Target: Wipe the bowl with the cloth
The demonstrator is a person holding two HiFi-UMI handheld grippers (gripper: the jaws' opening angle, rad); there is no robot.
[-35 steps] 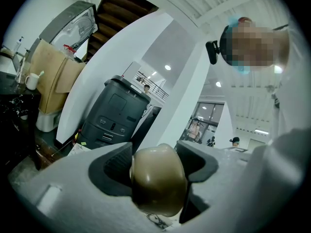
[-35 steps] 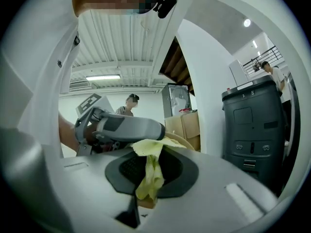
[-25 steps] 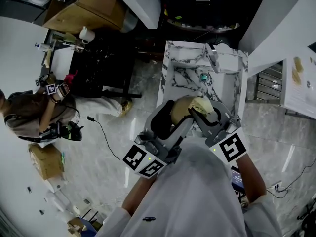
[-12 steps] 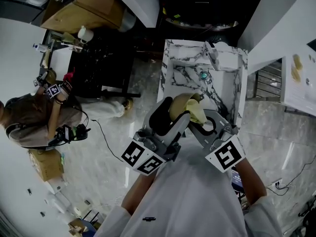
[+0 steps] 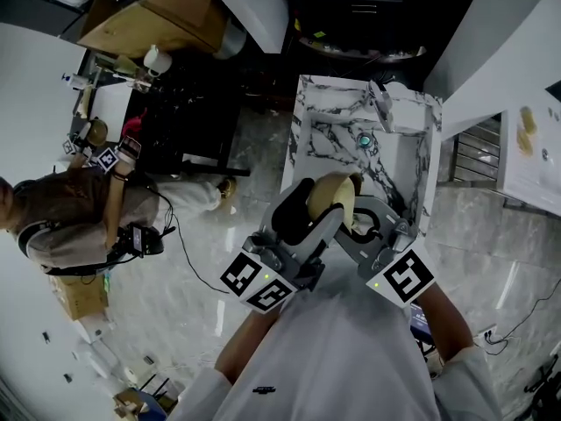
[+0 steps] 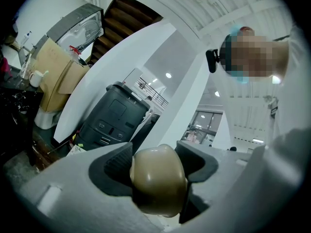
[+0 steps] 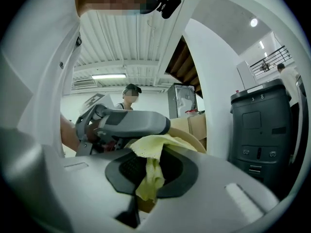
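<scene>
Bowl (image 5: 323, 198) is held above the near edge of the marble tabletop (image 5: 317, 139), left tongs (image 6: 156, 168) pinching its rim, right tongs (image 7: 147, 174) pinching the yellow cloth (image 7: 155, 146) draped on it; advised: hold the bowl firm and sweep the cloth round the inside with even pressure

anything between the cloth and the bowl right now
Nothing visible stands between them. The cloth, pinched in the right gripper, lies right against the bowl, which the left gripper holds between its jaws.
</scene>
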